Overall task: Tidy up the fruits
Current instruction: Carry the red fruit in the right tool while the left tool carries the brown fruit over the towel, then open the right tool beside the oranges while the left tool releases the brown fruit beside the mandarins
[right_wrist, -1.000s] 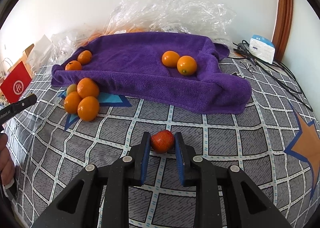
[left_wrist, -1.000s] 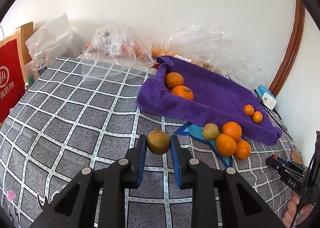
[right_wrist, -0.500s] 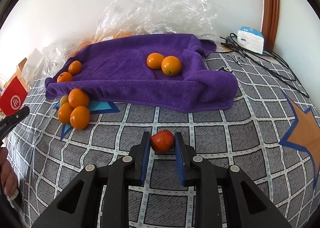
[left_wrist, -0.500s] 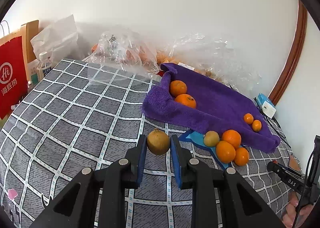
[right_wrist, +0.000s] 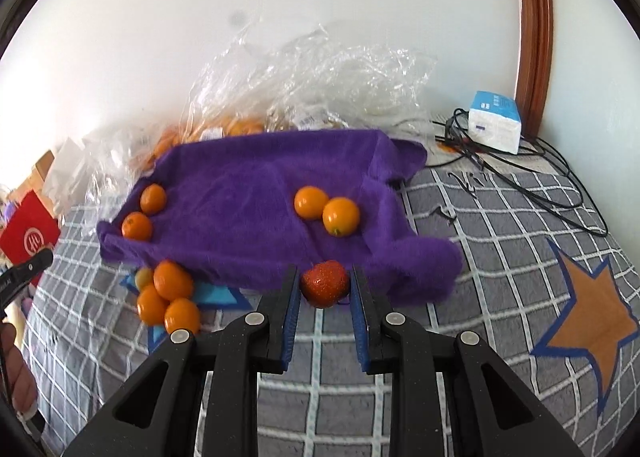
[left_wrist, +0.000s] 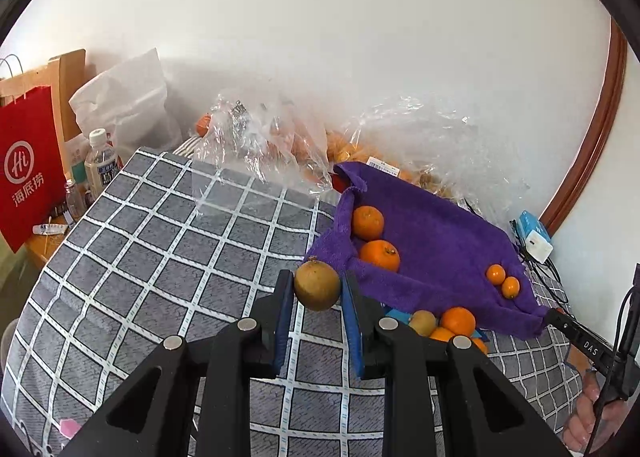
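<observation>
left hand-held gripper point(left_wrist: 317, 291): mine, clenched on a brownish round fruit point(left_wrist: 317, 285), held above the checked cover point(left_wrist: 160, 241)
right hand-held gripper point(right_wrist: 325, 289): clamped on a red fruit point(right_wrist: 325, 283) at the purple towel point(right_wrist: 248, 193)'s front edge
oranges point(right_wrist: 327, 209): four on the towel, a pile point(right_wrist: 168, 297) just beside it

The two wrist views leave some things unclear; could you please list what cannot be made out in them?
- Crinkled clear plastic bags, left wrist view: contents blurred by glare, apart from orange shapes.
- Small greenish-brown fruit, right wrist view: mostly hidden behind the pile of oranges.
- White and blue box, right wrist view: print too small to read.
- Person's hand, left wrist view: cut off by the edge.
</observation>
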`<state>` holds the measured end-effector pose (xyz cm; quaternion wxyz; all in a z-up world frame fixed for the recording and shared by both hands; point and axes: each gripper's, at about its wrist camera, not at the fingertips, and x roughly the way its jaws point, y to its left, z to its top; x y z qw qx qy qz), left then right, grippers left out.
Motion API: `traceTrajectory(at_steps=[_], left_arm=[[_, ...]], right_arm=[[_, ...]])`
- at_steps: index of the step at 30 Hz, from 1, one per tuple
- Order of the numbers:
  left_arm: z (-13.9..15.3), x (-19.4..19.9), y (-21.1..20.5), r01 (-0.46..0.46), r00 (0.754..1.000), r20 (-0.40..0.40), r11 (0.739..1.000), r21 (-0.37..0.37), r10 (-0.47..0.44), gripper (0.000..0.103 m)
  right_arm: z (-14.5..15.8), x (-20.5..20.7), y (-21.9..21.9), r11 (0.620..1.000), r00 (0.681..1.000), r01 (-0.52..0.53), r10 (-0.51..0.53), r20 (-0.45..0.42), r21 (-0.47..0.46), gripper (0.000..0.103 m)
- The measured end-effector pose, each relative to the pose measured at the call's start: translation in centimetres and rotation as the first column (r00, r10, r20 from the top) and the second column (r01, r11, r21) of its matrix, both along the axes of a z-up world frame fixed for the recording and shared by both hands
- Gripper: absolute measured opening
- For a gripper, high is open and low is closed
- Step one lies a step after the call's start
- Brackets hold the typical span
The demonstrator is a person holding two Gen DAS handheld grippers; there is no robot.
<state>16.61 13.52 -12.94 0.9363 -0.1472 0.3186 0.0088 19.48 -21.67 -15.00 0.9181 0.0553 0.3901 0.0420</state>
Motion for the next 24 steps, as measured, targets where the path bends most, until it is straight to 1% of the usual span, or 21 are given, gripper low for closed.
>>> traceTrajectory(at_steps=[4,9,12,15,19,21,24], left_arm=[[1.0,1.4,0.1,-0.009,1.0,0.006,1.0,0.007,0.009,0.023],[1.3,3.9,-0.7,0.01,1.0,-0.009,1.0,0.003,-0.01,0.023],[1.1,5.6,-2.1,0.03,0.999,-0.027,0.999,0.018,-0.029,0.023],[0.8,7.4,-3.9,0.066,0.997,-0.051,0.998,0.014,-0.066,0.023],[0.0,10.1,-6.4,0.104,0.991,-0.083,0.994,0.032,-0.102,0.023],[-0.7,11.6,-7.6,0.12,0.987,-0.112,0.992,0.042,-0.115,0.023],[-1.2,13.1,-8.5,0.141,0.983,-0.125,0.989,0.037,-0.136,0.023]], right_arm=[[-0.4,2.6,-0.1,0.999,0.999,0.02,-0.019,-0.026,0.039,0.024],[-2.2,5.2,0.5,1.0,0.996,0.003,-0.001,-0.092,0.021,0.024],[-3.5,6.6,0.3,0.997,0.989,-0.019,0.028,-0.142,0.07,0.024],[-4.0,7.3,0.6,0.999,0.988,-0.031,0.034,-0.15,0.022,0.024],[-4.2,7.6,0.4,0.999,0.986,-0.044,0.048,-0.161,0.028,0.024],[-4.4,7.7,0.6,0.999,0.985,-0.049,0.049,-0.163,0.007,0.024],[-4.5,7.7,1.0,0.997,0.986,-0.066,0.06,-0.154,-0.036,0.024]])
